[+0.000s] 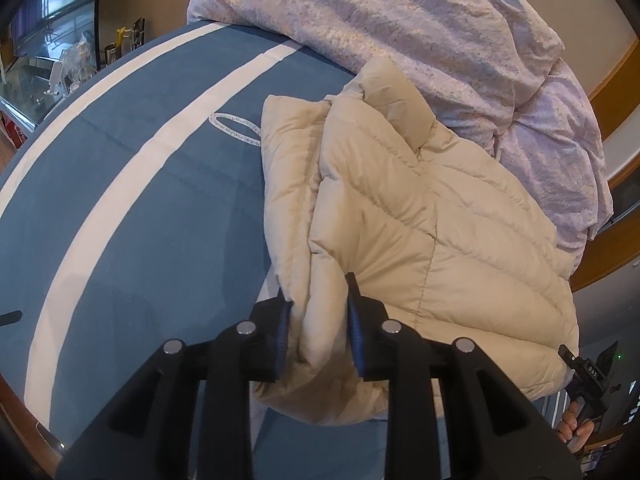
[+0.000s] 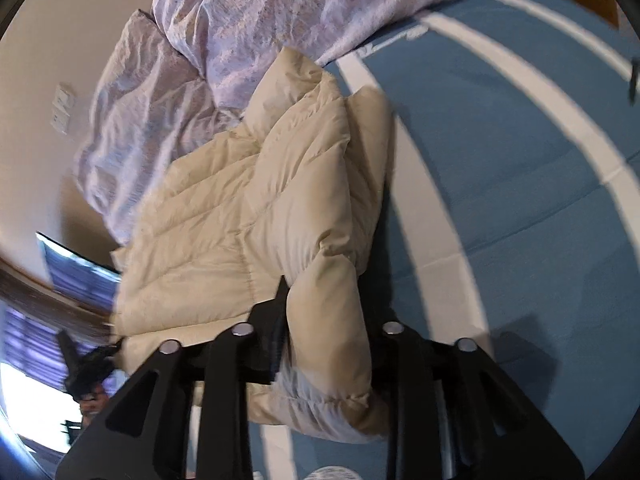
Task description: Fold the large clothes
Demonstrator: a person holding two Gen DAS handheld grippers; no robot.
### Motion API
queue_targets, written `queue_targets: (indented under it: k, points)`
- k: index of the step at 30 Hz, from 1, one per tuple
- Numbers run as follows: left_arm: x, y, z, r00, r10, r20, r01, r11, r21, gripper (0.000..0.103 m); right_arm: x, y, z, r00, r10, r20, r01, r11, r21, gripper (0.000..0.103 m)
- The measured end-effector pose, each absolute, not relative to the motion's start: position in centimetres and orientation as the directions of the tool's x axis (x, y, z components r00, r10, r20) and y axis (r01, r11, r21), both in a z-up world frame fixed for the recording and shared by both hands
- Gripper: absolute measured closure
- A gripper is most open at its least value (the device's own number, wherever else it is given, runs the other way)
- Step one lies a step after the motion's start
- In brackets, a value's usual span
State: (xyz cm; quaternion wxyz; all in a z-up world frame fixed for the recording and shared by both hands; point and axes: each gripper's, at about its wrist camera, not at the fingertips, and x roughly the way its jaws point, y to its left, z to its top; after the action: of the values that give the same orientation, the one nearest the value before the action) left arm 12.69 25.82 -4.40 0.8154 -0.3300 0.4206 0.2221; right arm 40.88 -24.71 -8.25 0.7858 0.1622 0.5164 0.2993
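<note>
A cream puffer jacket (image 1: 420, 220) lies folded on the blue bed sheet (image 1: 140, 200) with white stripes. My left gripper (image 1: 318, 320) holds the jacket's near left edge, a thick fold squeezed between its blue pads. In the right wrist view the same jacket (image 2: 240, 200) lies to the left, and a puffy rolled edge fills my right gripper (image 2: 328, 320). That edge looks rounded, not pinched; the right finger is hidden behind it. Each view shows the other gripper small at the jacket's far corner, the right one (image 1: 588, 376) and the left one (image 2: 84, 368).
A crumpled lilac duvet (image 1: 400, 20) is heaped at the head of the bed, touching the jacket's collar end. A shelf with bottles and small items (image 1: 72, 64) stands beyond the bed's left side. Bare striped sheet (image 2: 520, 160) spreads beside the jacket.
</note>
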Motion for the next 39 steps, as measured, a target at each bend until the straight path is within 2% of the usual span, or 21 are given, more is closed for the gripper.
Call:
queue_targets:
  k: [2, 3, 4, 9, 12, 24, 26, 35, 39]
  points:
    - [12.6, 26.1, -4.5, 0.543, 0.085, -0.836, -0.647, 0.677, -0.351, 0.070, 40.5, -24.8, -7.4, 0.364, 0.562, -0.742, -0.306, 0.825, 0.474, 0.049]
    - [12.6, 26.1, -4.6, 0.542, 0.086, -0.836, -0.649, 0.674, -0.352, 0.068, 40.4, -24.8, -7.0, 0.394, 0.536, -0.747, -0.305, 0.843, 0.444, 0.047]
    - [12.6, 26.2, -4.6, 0.541, 0.086, -0.837, -0.651, 0.673, -0.352, 0.065, 40.2, -24.9, -6.5, 0.429, 0.506, -0.748, -0.302, 0.861, 0.409, 0.047]
    - [12.5, 26.5, -4.5, 0.532, 0.107, -0.840, -0.663, 0.669, -0.335, 0.037, 39.3, -24.4, -3.9, 0.554, 0.423, -0.717, -0.297, 0.905, 0.304, 0.047]
    - [12.6, 26.7, -4.5, 0.532, 0.108, -0.840, -0.664, 0.670, -0.333, 0.029, 38.1, -23.1, -2.4, 0.595, 0.428, -0.680, -0.346, 0.901, 0.263, 0.047]
    - [13.7, 26.6, -5.2, 0.516, 0.088, -0.852, -0.663, 0.671, -0.332, 0.023, 33.9, -14.7, -2.6, 0.494, 0.540, -0.682, -0.547, 0.803, 0.239, 0.045]
    - [13.7, 26.5, -5.2, 0.513, 0.090, -0.854, -0.664, 0.672, -0.328, 0.023, 33.2, -13.9, -2.7, 0.499, 0.538, -0.679, -0.560, 0.798, 0.221, 0.039]
    - [14.0, 26.4, -5.5, 0.507, 0.092, -0.857, -0.669, 0.669, -0.324, 0.019, 31.7, -11.4, -3.9, 0.513, 0.523, -0.681, -0.574, 0.799, 0.181, 0.038]
    - [14.0, 26.4, -5.7, 0.510, 0.085, -0.856, -0.672, 0.660, -0.335, 0.018, 31.3, -10.4, -4.3, 0.523, 0.511, -0.682, -0.579, 0.800, 0.156, 0.033]
